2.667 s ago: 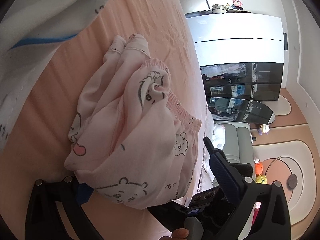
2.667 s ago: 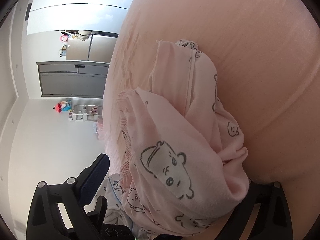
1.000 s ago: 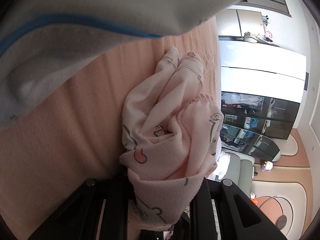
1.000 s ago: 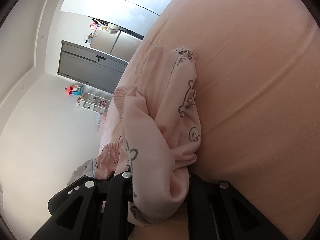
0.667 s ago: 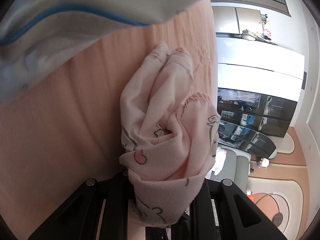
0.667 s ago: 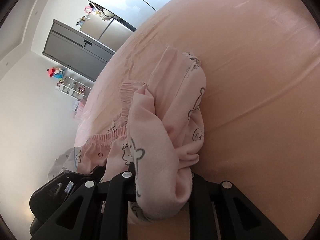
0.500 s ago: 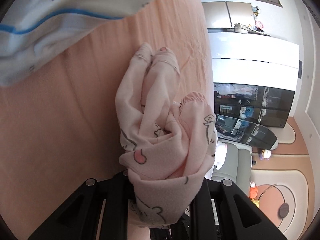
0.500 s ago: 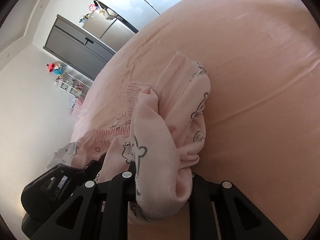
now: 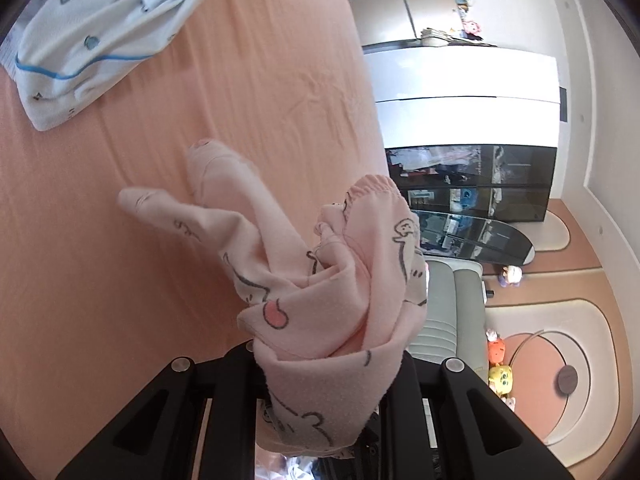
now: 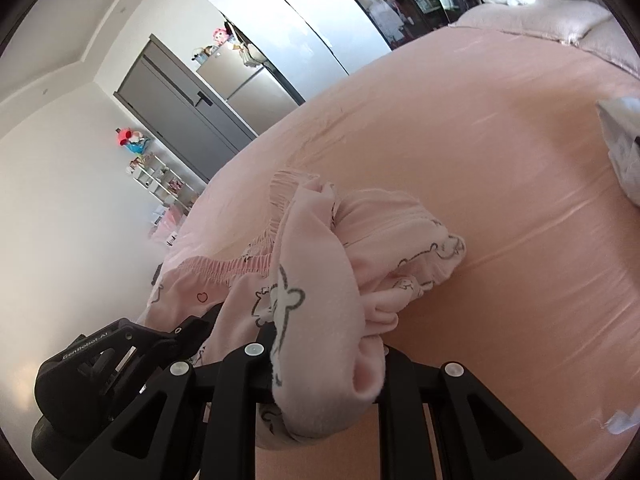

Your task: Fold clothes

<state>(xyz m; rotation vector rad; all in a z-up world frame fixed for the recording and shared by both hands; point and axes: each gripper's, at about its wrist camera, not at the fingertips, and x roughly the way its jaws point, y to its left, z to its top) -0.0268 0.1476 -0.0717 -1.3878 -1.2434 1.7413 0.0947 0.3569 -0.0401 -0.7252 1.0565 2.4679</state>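
Note:
A pair of pale pink trousers (image 9: 320,280) printed with cartoon animals hangs over the peach bed sheet (image 9: 100,260). My left gripper (image 9: 326,376) is shut on a bunched corner of them, the fabric filling the gap between its black fingers. The two legs trail away toward the sheet, and the gathered waistband (image 9: 374,186) stands up on the right. In the right wrist view my right gripper (image 10: 324,368) is shut on another bunch of the same trousers (image 10: 320,280), with the elastic waistband (image 10: 224,268) stretching left toward the other gripper's black body (image 10: 104,364).
A white garment with blue trim (image 9: 100,36) lies at the far left of the bed. Another white cloth (image 10: 624,144) lies at the right edge. Beyond the bed stand white cabinets (image 9: 464,96), a grey sofa (image 9: 452,308) and grey doors (image 10: 180,120).
Both grippers have risen with the trousers held, lifting them off the sheet; the legs now dangle free. Both views have rolled, and the white garment has receded to the far corner.

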